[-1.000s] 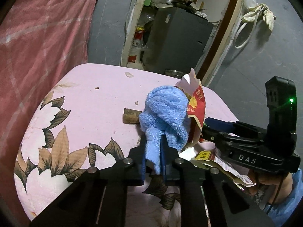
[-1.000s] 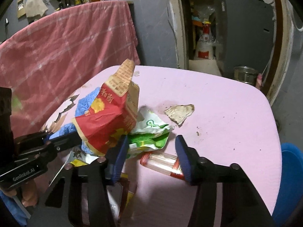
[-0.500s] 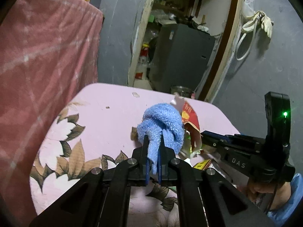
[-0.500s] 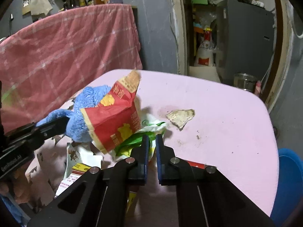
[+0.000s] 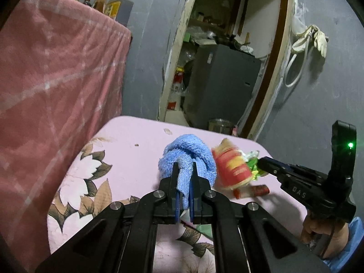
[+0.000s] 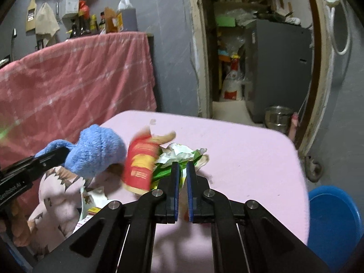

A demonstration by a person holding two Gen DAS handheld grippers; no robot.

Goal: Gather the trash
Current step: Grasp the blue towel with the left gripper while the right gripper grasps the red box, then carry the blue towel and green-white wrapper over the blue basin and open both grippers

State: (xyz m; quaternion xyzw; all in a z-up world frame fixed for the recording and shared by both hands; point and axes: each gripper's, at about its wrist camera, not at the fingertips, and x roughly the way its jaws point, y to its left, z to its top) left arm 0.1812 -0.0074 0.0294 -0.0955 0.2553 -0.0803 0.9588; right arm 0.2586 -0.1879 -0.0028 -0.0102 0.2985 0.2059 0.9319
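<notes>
My left gripper is shut on a blue towel, held above the pink table; the towel also shows in the right wrist view. My right gripper is shut on a green and white wrapper, lifted off the table. A red and yellow snack bag hangs blurred against the wrapper, between the two grippers; it also shows in the left wrist view. A small bottle with red caps lies on the table below.
Paper scraps lie on the flowered cloth at the table's near left. A blue bin stands at the table's right. A pink-draped counter is on the left. A doorway with a grey cabinet is behind.
My right gripper closed on the green wrapper and rose with it; the red bag came up too. My left gripper lifted the towel higher and drew back.
</notes>
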